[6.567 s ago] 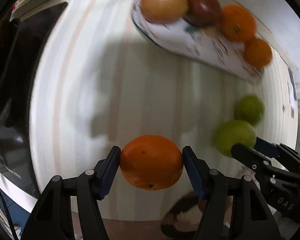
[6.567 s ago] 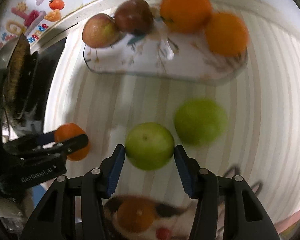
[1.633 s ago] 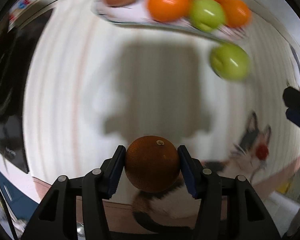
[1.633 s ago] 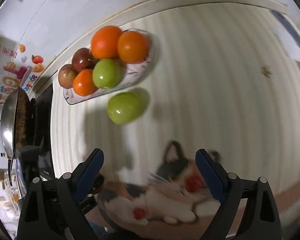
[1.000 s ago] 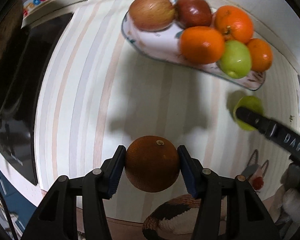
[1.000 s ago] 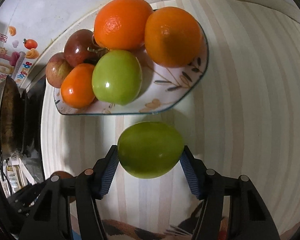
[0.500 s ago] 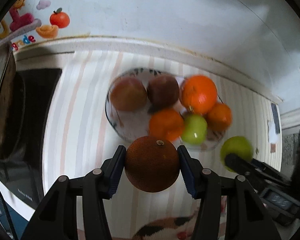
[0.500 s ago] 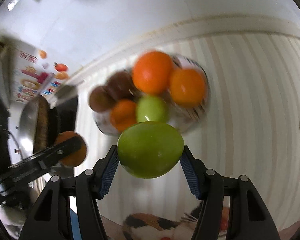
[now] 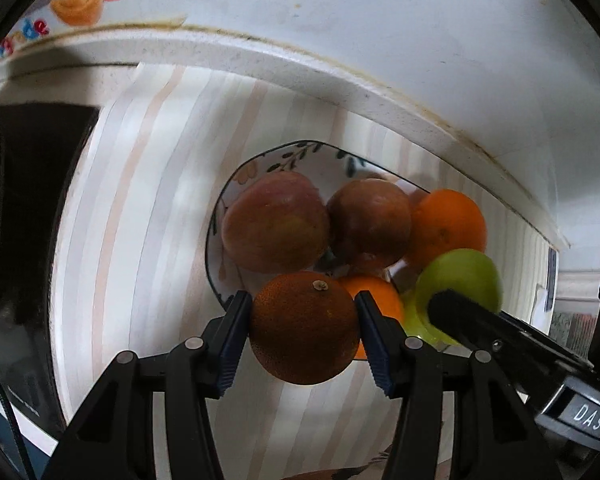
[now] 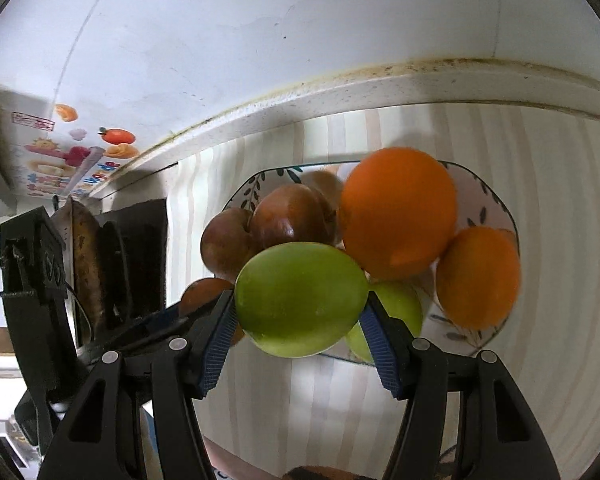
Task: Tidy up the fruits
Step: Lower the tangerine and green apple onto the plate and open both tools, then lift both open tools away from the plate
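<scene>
Two fruits hang just above the leaf-patterned white ceramic plate (image 10: 496,208): the left gripper (image 9: 303,338) pinches a dark round orange (image 9: 304,330), the right gripper (image 10: 298,328) a glossy green apple (image 10: 300,298), both apparently poised to join the piled apples and oranges.

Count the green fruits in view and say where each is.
2. One green fruit is clamped in the right gripper; the other green fruit lies on the plate, partly hidden behind the first. Others could be hidden under the pile.
</scene>
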`<state>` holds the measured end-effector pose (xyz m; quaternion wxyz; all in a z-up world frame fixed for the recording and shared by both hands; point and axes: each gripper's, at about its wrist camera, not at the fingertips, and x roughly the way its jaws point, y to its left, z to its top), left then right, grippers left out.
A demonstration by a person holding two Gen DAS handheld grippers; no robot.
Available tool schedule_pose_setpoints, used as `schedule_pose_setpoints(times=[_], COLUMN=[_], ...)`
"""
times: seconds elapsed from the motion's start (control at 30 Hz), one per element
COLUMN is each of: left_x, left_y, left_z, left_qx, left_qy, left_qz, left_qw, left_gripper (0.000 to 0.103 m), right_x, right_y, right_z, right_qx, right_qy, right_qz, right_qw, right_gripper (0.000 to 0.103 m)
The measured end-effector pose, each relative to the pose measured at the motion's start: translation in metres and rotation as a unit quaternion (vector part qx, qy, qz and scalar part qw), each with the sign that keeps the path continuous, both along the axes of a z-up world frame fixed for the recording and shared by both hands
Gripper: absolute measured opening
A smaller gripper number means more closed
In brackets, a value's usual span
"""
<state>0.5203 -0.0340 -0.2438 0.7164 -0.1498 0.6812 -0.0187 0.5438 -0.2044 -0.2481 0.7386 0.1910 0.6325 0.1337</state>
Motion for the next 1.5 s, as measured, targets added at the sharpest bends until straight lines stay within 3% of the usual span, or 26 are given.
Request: schedule_pose_setpoints(times=[0.3, 0.33, 0.5, 0.63, 0.9, 1.07, 1.23, 1.5], left_x=[-0.001, -0.002, -0.001, -0.005, -0.042, -0.076, -0.113, -0.161], left_y=[0.009, 0.01, 0.014, 0.014, 0.019, 0.019, 0.014, 0.016], left_z=[-0.011, -0.011, 0.002, 0.02, 0.064, 0.085, 0.11, 0.152], left_qx=[-0.022, -0.028, -0.023, -0.004, 0.077, 0.097, 0.102, 0.115], left_qy=[0.009, 0.005, -0.023, -0.052, -0.118, -0.139, -0.17, -0.227], left_qz=[0.011, 0.012, 0.001, -0.014, -0.035, -0.054, -0.07, -0.072], left_qw=[0.9997, 0.9995, 0.9995, 0.9986, 0.9894, 0.9841, 0.9777, 0.9643], left_gripper=[0.053, 0.063, 0.088, 0.089, 0.089, 0.089, 0.089, 0.089], right_x=[0.008, 0.008, 0.003, -0.009, -0.059, -0.093, -0.132, -0.191], right_y=[-0.001, -0.004, -0.005, -0.009, -0.023, -0.03, -0.028, -0.018], right_z=[-0.002, -0.001, 0.015, 0.033, 0.058, 0.066, 0.092, 0.133], right_qx=[0.004, 0.005, 0.001, -0.036, -0.159, -0.172, -0.2, -0.2], right_qy=[0.012, 0.011, -0.013, -0.037, -0.084, -0.094, -0.134, -0.173], right_qz=[-0.032, -0.035, -0.037, -0.039, -0.037, -0.044, -0.053, -0.064], right_qw=[0.999, 0.999, 0.999, 0.998, 0.983, 0.98, 0.969, 0.962], right_gripper=[0.069, 0.07, 0.081, 0.094, 0.094, 0.094, 0.094, 0.094])
